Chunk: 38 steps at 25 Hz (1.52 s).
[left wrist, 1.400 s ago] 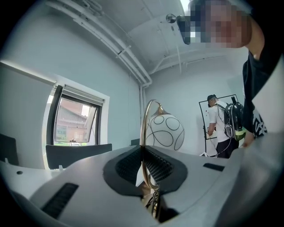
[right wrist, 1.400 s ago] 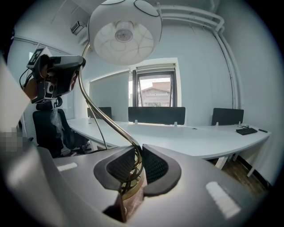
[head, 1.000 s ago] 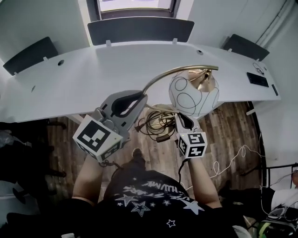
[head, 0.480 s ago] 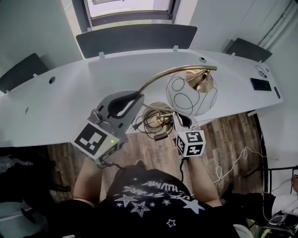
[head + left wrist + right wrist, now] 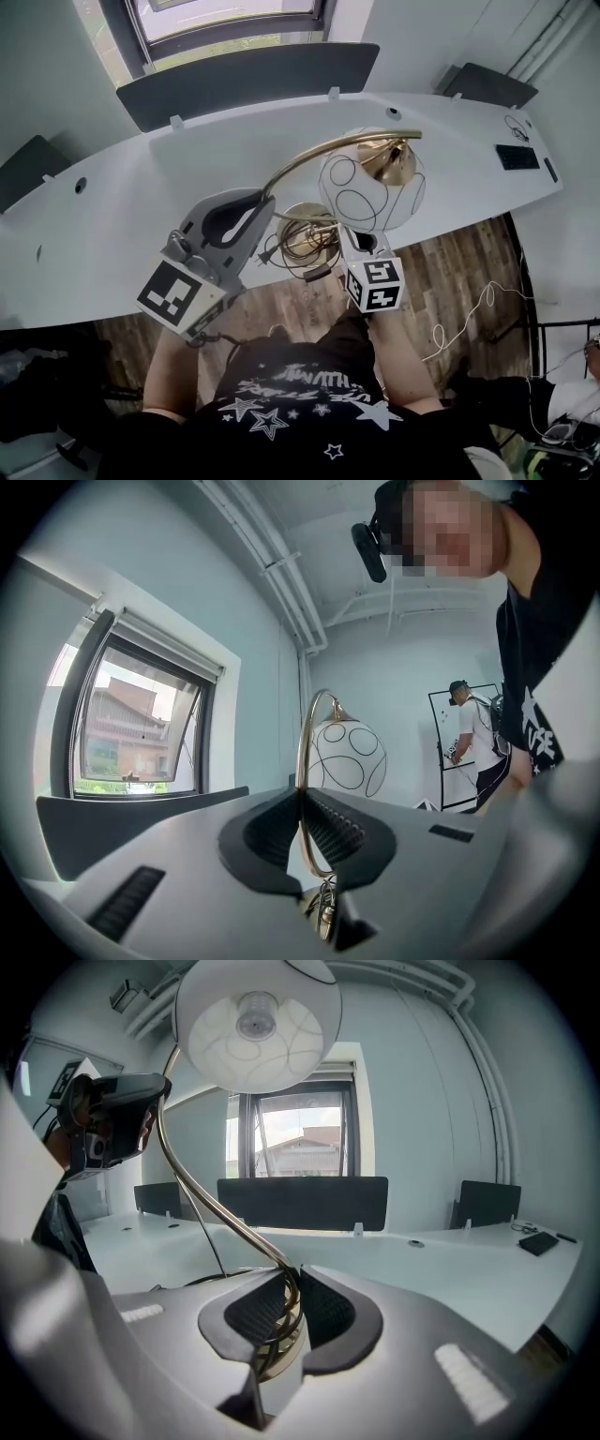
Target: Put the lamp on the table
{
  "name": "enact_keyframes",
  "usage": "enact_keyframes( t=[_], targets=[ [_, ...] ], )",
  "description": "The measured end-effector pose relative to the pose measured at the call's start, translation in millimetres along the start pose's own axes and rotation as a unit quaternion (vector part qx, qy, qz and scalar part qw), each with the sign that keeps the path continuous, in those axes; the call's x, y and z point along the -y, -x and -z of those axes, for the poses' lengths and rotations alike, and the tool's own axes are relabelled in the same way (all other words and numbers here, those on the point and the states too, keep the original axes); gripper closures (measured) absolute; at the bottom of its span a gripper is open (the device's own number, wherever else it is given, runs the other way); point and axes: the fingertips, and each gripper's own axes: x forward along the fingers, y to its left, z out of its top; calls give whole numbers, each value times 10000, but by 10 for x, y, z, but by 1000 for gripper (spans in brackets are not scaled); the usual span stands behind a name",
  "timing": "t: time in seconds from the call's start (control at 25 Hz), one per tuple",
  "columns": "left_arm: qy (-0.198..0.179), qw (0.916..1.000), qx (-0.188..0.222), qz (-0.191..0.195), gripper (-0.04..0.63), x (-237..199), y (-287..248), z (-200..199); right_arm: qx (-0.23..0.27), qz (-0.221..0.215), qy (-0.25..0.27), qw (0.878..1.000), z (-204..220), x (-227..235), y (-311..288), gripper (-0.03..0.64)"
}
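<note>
1. A person in a black star-printed shirt [image 5: 291, 412] holds both grippers out in front.
2. The right gripper [image 5: 354, 240] [image 5: 289, 1288] has its jaws drawn narrow, pinching the foot of the brass stem together with loops of the dark coiled cord [image 5: 300, 246].
3. The left gripper [image 5: 266, 201] [image 5: 302, 804] is clamped tight on the thin curved brass arm [image 5: 314, 157], which runs upright between its ribbed pads.
4. The brass arc lamp with a white globe shade marked with black rings [image 5: 370, 183] [image 5: 347, 758] [image 5: 258, 1021] is carried in the air by both grippers, over the near edge of the long curved white table [image 5: 112, 206] [image 5: 422, 1260]. The cord bundle hangs by the edge above the wooden plank floor [image 5: 450, 262].
5. Far right on the table lies a small flat black device [image 5: 522, 157].
6. Behind the table stand dark grey divider panels [image 5: 248, 80], then a dark-framed window [image 5: 225, 14].
</note>
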Motion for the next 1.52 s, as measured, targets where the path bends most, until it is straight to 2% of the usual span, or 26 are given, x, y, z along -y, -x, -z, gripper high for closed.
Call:
enact_keyframes(
  t=[0.12,0.28,0.48,0.64,0.88,1.04,1.52],
  targets=[
    [-32,10000,-32,-17,566,61,-108,65,-1,-94,17,10000,26,114,-88,569],
    [-84,9989,-40,-467,566,23,-330,17,95,-396,201,9990,-27,312,-244,569],
    [-296,9976,2,-620,566,98,-780,2,183,-815,350,9959,-128,719,-478,569],
    [-316,9946,55,-986,566,100,-1213,-34,198,-1097,507,9925,-242,1148,-666,569],
    [-198,9927,-23,-1189,566,215,-1923,-36,139,-1216,563,9909,-349,1893,-826,569],
    [-245,9917,-21,-1264,566,280,-2328,-72,149,-1294,528,9901,-420,2265,-976,569],
    [-234,9861,-256,-1625,566,112,-3105,24,10,-1703,688,9830,-526,2908,-1452,569]
  ],
)
